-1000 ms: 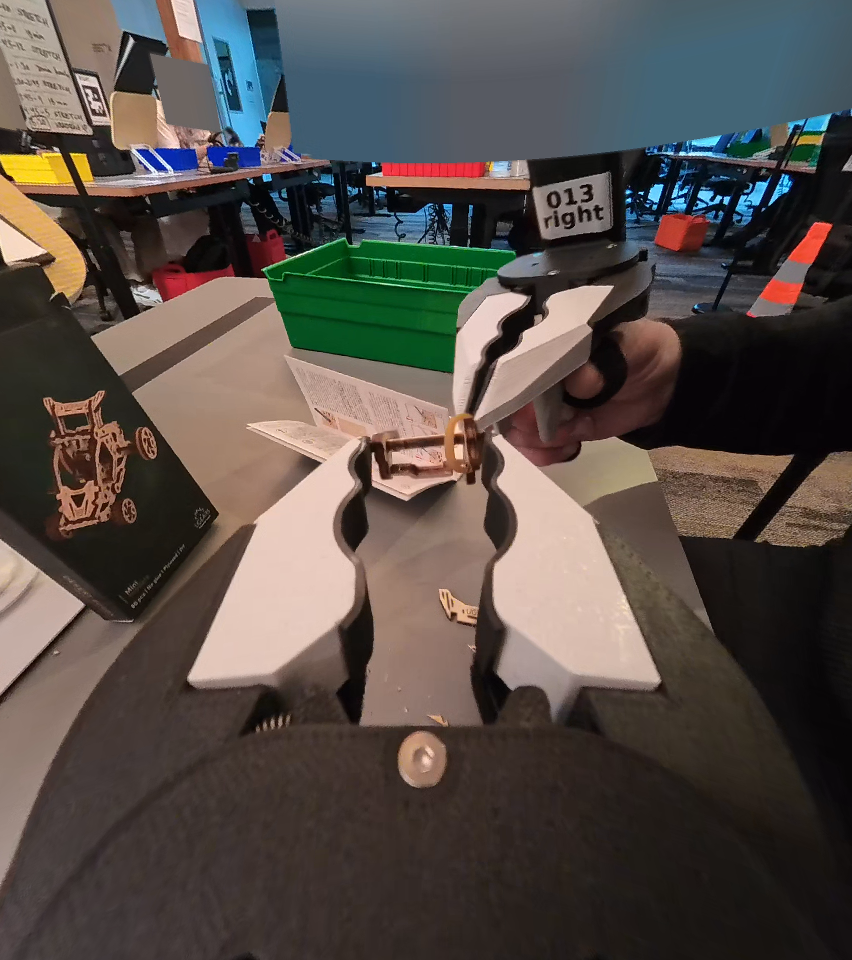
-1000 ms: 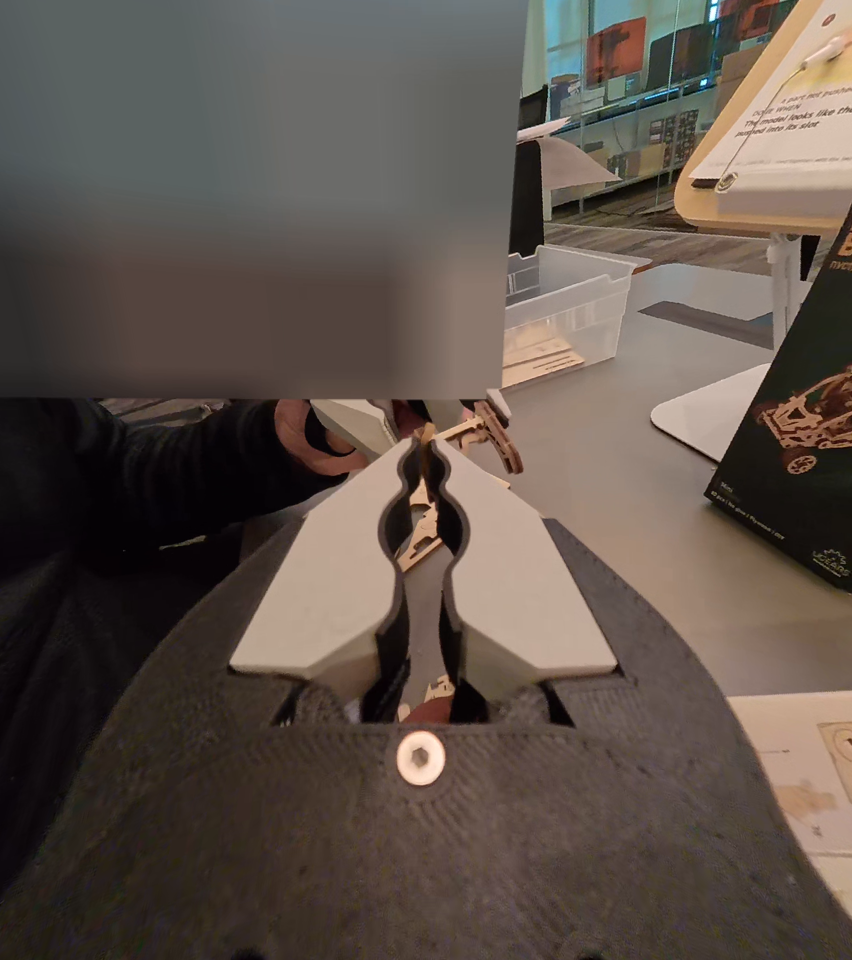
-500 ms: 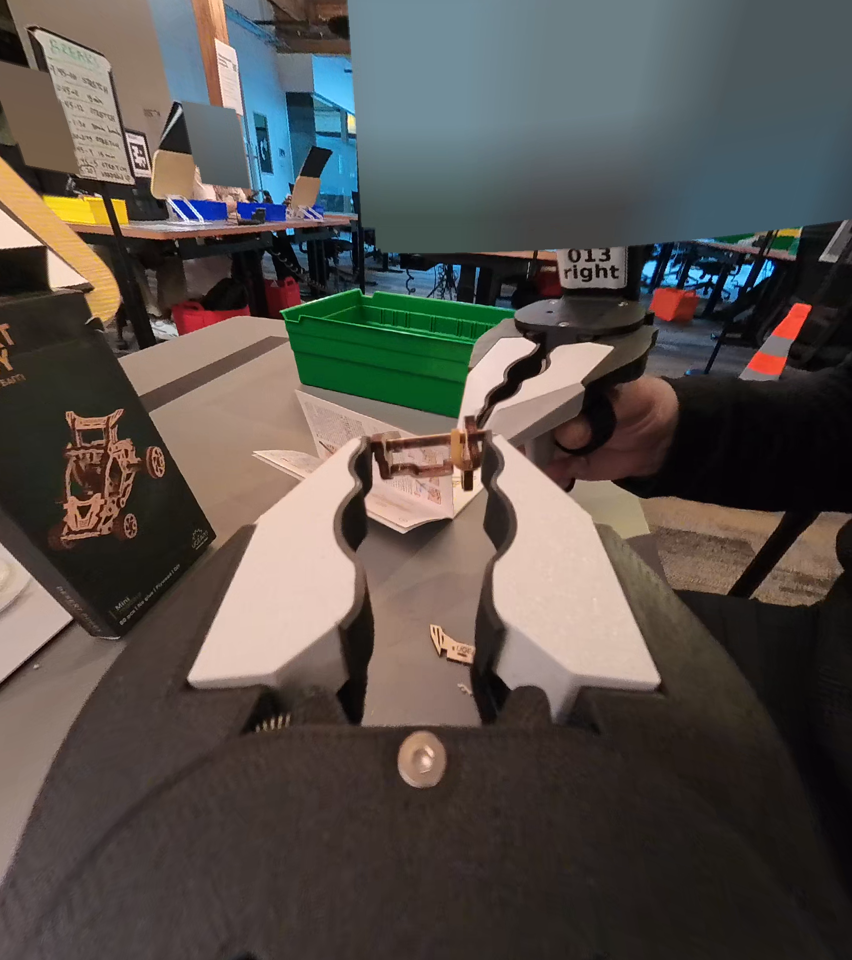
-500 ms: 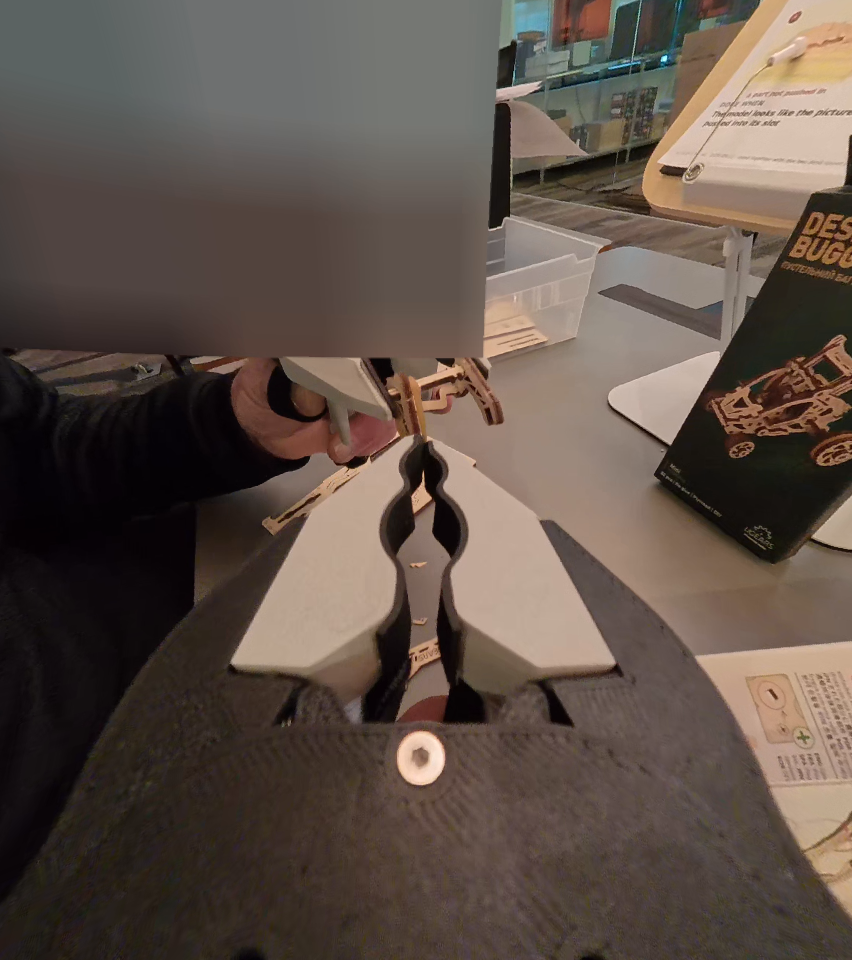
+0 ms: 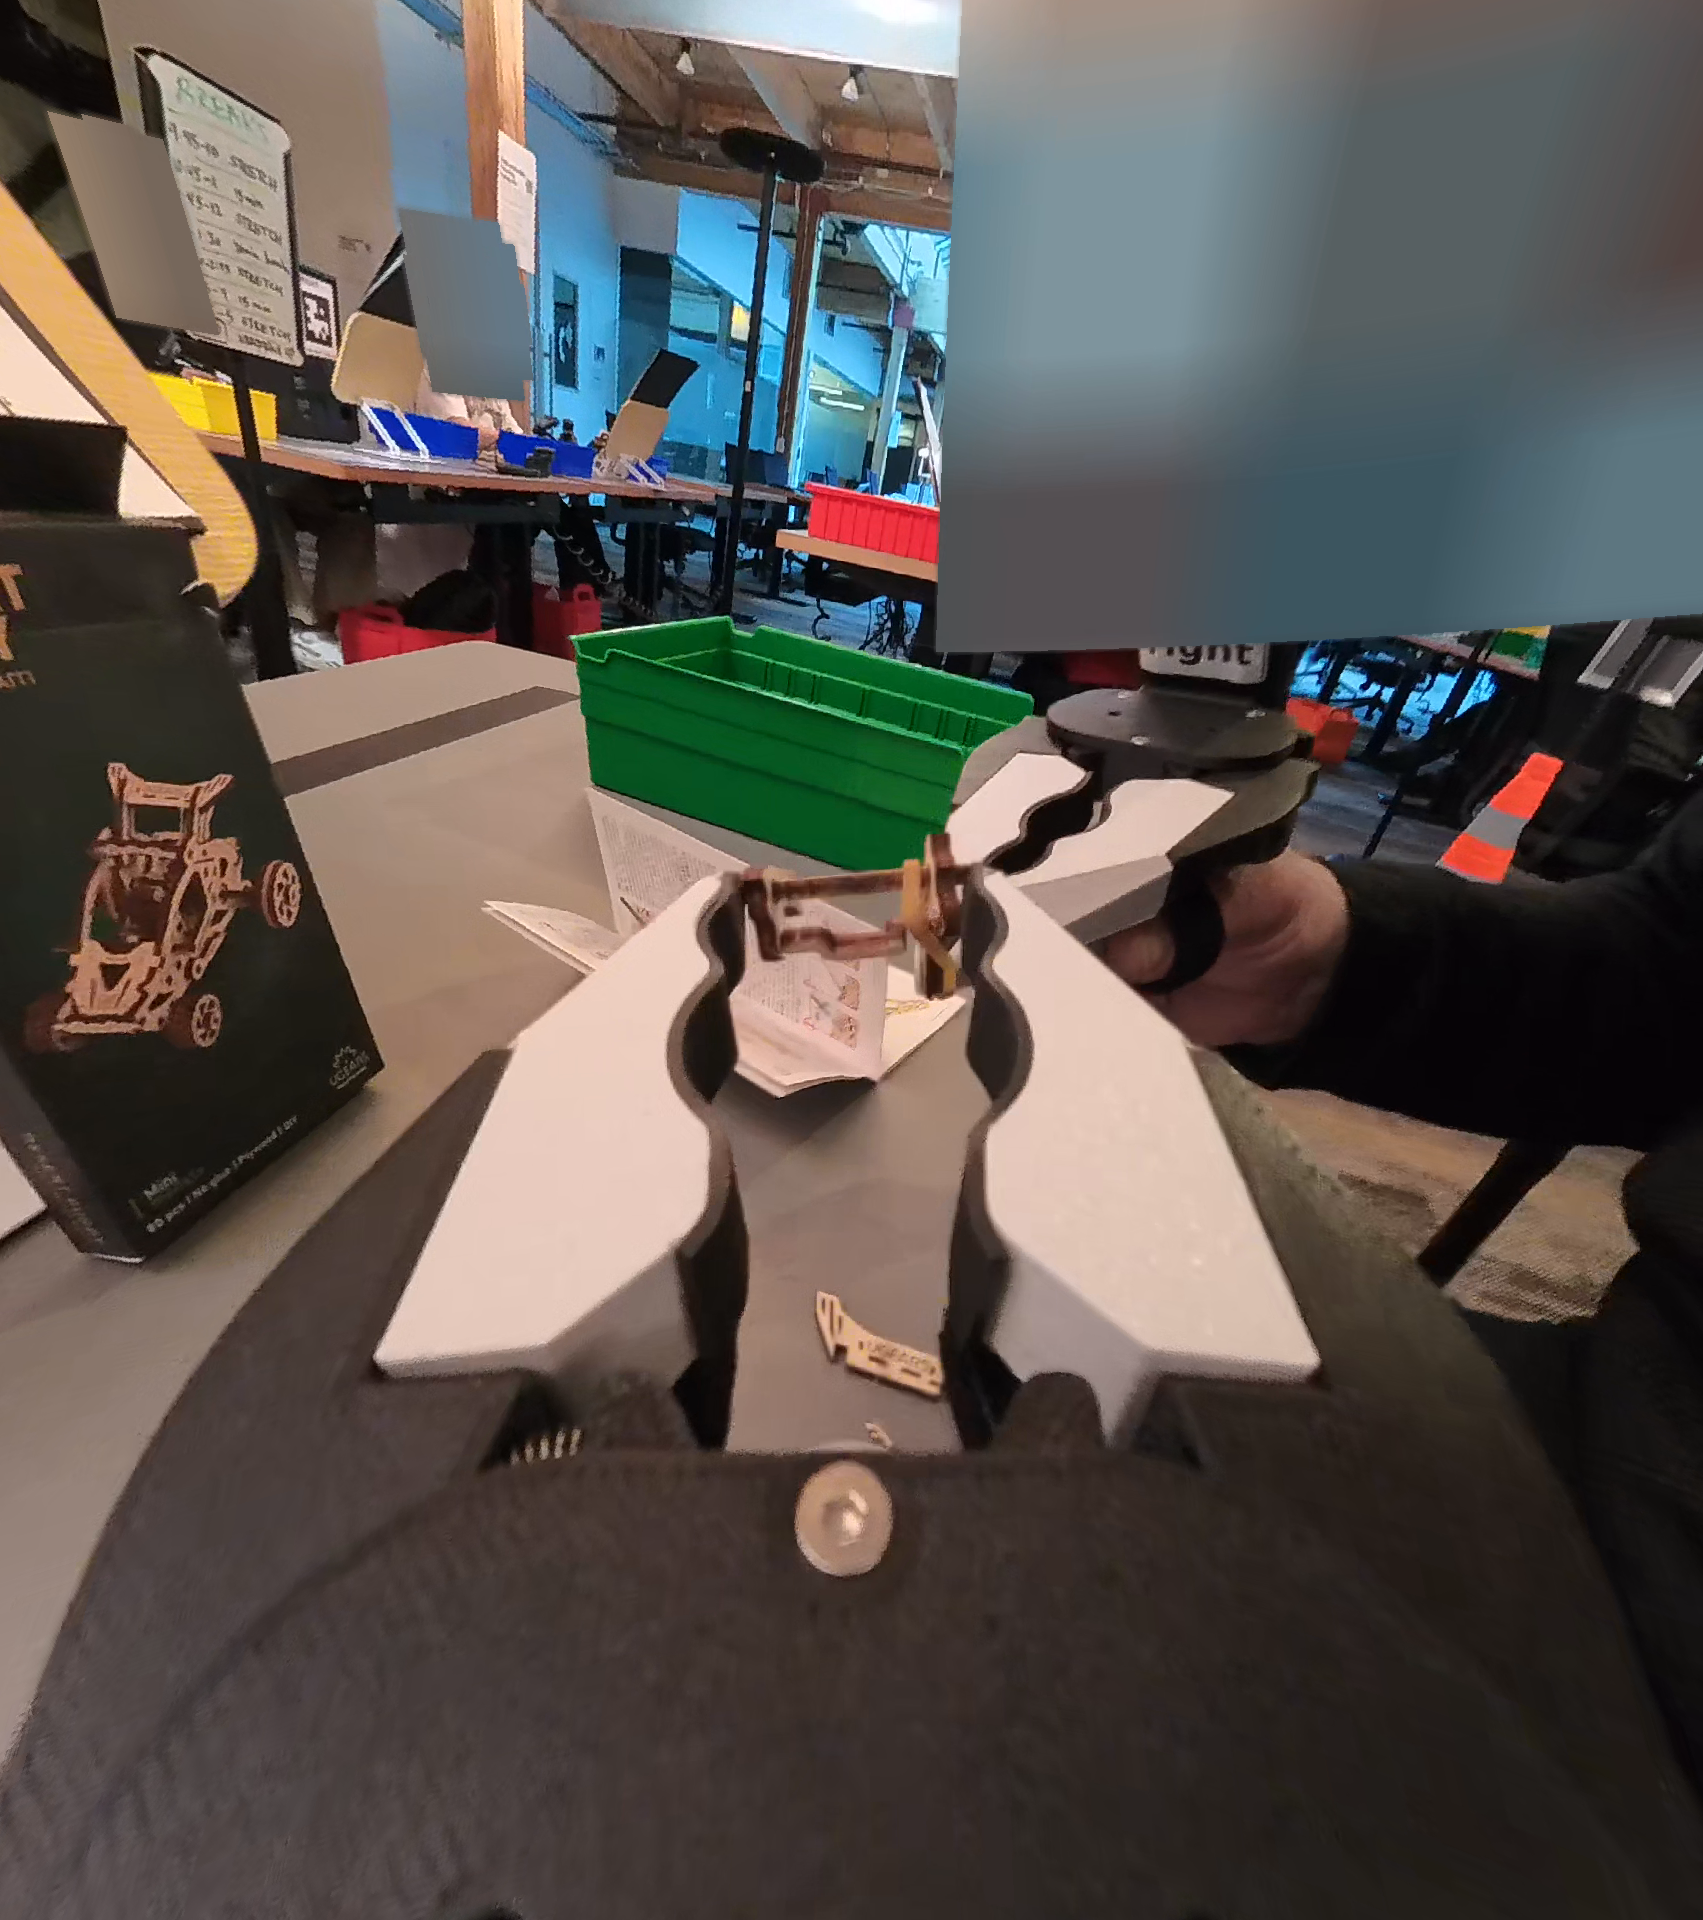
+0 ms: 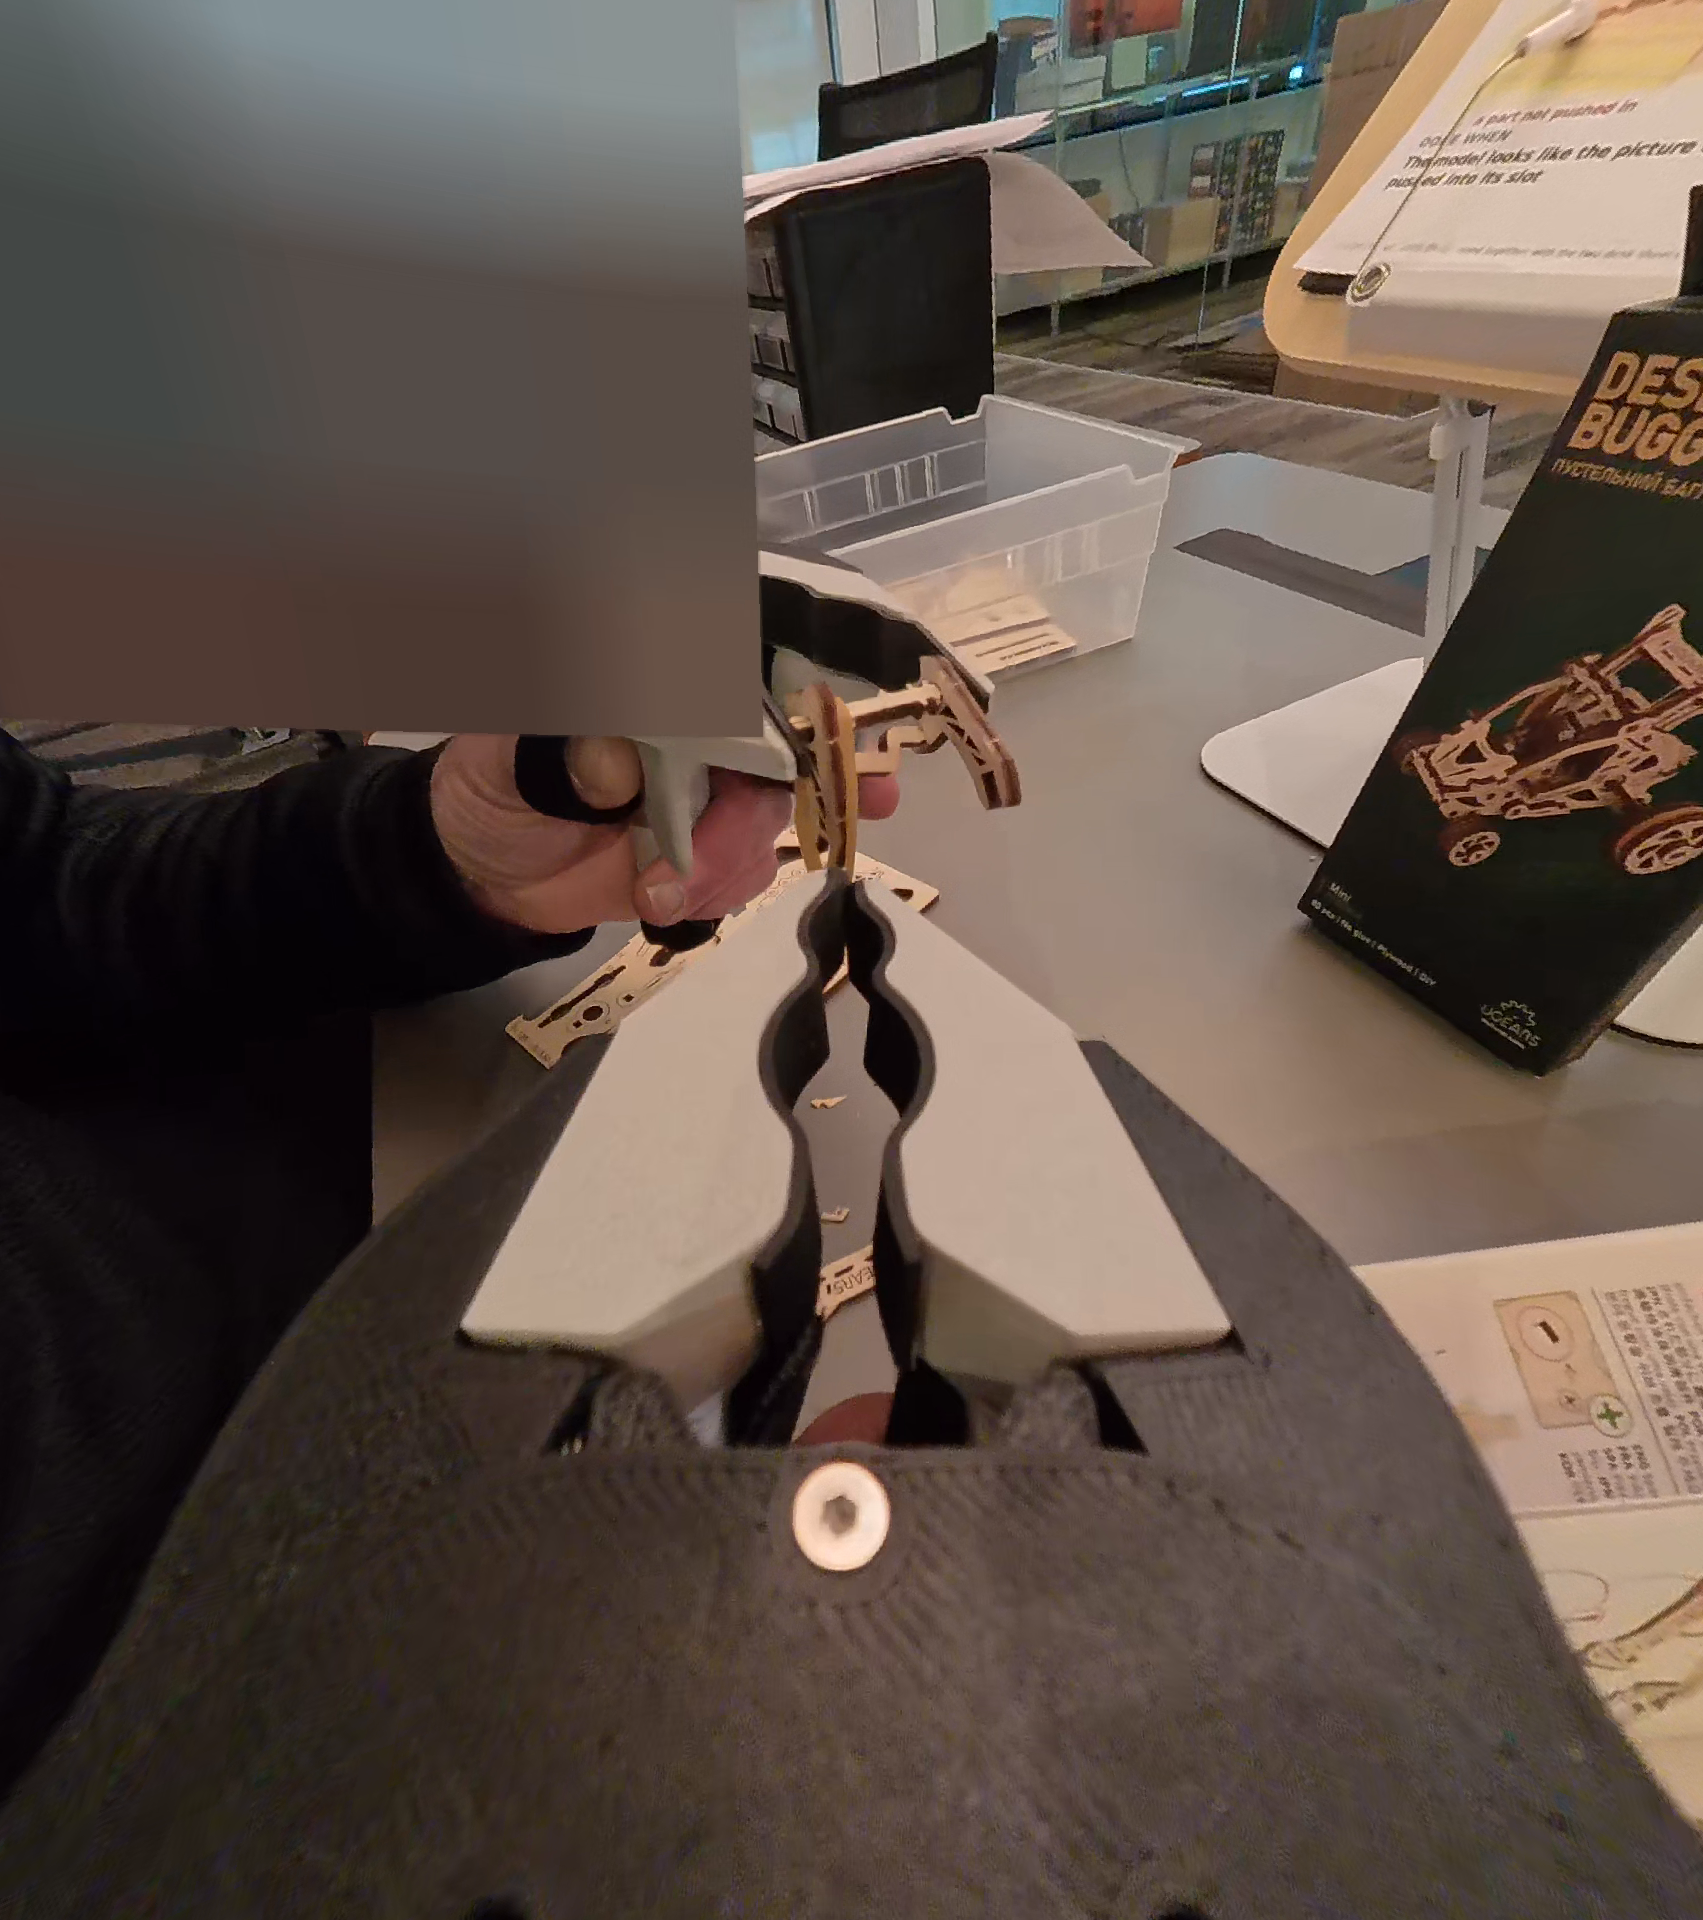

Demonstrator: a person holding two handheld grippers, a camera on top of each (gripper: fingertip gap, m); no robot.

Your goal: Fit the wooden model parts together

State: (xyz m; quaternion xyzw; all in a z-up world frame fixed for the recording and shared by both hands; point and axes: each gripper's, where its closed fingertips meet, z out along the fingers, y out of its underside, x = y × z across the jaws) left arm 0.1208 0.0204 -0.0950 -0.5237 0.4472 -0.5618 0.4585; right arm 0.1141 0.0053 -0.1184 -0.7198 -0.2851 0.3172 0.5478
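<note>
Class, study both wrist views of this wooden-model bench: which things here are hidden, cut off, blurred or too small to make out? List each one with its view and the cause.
- Model box, left wrist view: its left side is cut off by the frame edge.
- Wooden sheet, right wrist view: partly covered by the hand and the right gripper.
- Clear bin, right wrist view: its contents are blurred behind the wall.
- Instruction booklet, left wrist view: its drawings are too small.

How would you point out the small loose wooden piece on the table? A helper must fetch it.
Start at the green bin, come toward the camera past the open booklet, onto the bare grey table. The loose wooden piece lies flat there, pale and alone, unlike the brown part held aloft.
</note>
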